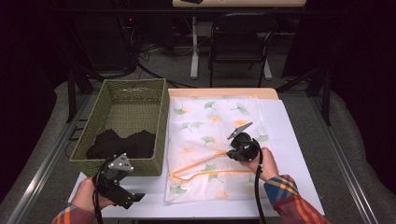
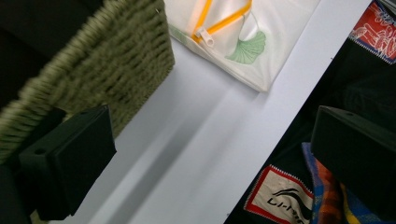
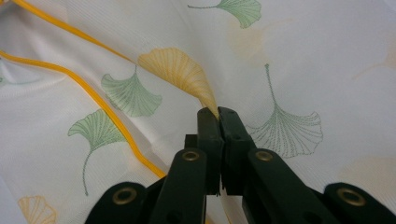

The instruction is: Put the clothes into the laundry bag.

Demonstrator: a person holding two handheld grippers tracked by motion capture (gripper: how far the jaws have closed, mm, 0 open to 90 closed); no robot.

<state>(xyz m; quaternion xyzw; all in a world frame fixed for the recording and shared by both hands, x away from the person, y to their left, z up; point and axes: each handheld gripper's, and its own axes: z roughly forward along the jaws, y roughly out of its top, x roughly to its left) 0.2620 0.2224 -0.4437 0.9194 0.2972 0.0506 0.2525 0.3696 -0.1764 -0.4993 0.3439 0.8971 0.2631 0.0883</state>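
From the high view, my right gripper (image 1: 232, 153) sits on the white mesh bag (image 1: 215, 140) spread over the table (image 1: 299, 154), clamped on the fabric just past the end of the orange zipper (image 1: 205, 164). The zipper opening runs away from it toward eight o'clock. My left gripper (image 1: 133, 198) hovers at the table's near left corner, at six o'clock from the woven basket (image 1: 161, 121) holding dark clothes (image 1: 121, 143).

In the left gripper view, the jaws stand wide apart and empty; the zipper pull (image 2: 204, 36) lies at one o'clock, so this hand is nearer the basket.

In the right gripper view, the jaws are closed, pinching a fold of bag beside a yellow leaf print (image 3: 180, 70).
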